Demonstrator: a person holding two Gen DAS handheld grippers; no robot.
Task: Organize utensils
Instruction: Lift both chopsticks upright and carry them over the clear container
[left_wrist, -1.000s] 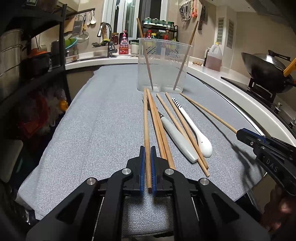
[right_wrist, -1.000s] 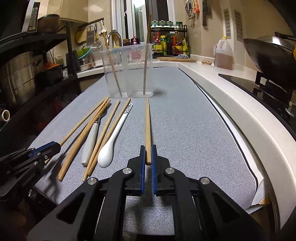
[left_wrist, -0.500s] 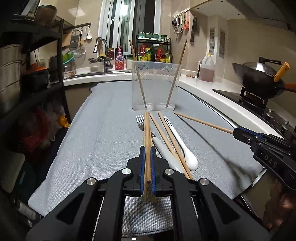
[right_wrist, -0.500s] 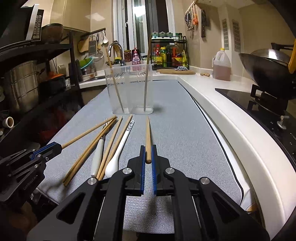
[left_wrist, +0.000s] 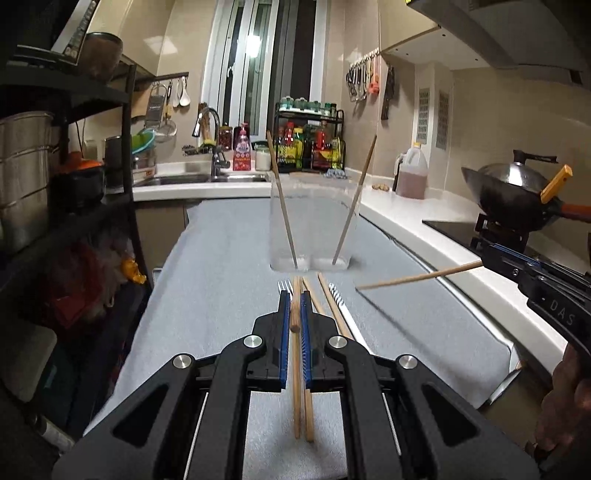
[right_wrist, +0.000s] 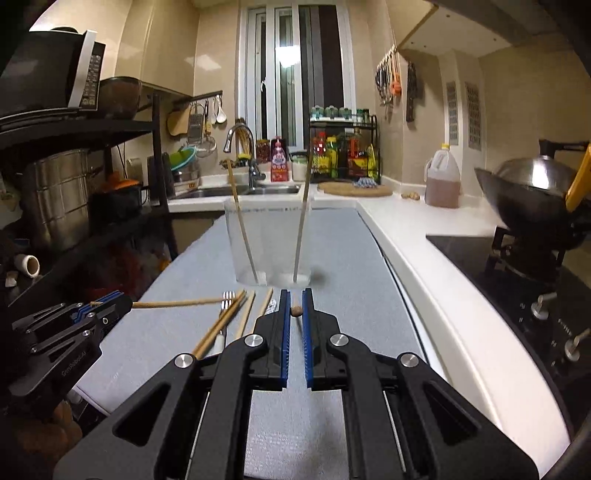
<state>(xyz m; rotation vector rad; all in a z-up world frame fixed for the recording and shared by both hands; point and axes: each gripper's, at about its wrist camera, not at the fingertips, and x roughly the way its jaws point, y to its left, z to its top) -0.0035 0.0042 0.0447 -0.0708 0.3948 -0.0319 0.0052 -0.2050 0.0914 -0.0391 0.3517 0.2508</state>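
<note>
My left gripper (left_wrist: 294, 295) is shut on a wooden chopstick (left_wrist: 294, 325), held off the grey mat (left_wrist: 221, 295) and pointing at the clear plastic container (left_wrist: 312, 221). Two chopsticks lean inside that container. My right gripper (right_wrist: 294, 295) is shut on another chopstick (right_wrist: 295, 311), also raised. Each gripper shows in the other's view: the right gripper (left_wrist: 487, 254) with its chopstick (left_wrist: 417, 278), the left gripper (right_wrist: 125, 301) with its chopstick (right_wrist: 177, 304). Loose chopsticks (right_wrist: 221, 325), a fork (right_wrist: 228, 297) and a white spoon (left_wrist: 343, 308) lie on the mat.
A wok (left_wrist: 517, 192) sits on the stove at the right, beyond the white counter (right_wrist: 424, 251). A black shelf rack (left_wrist: 92, 221) with pots stands at the left. The sink (right_wrist: 236, 190), a spice rack (right_wrist: 343, 155) and an oil jug (right_wrist: 441, 181) are at the back.
Both grippers have risen, each lifting its chopstick clear of the mat. The views have tilted up toward the container. The other utensils have stayed put.
</note>
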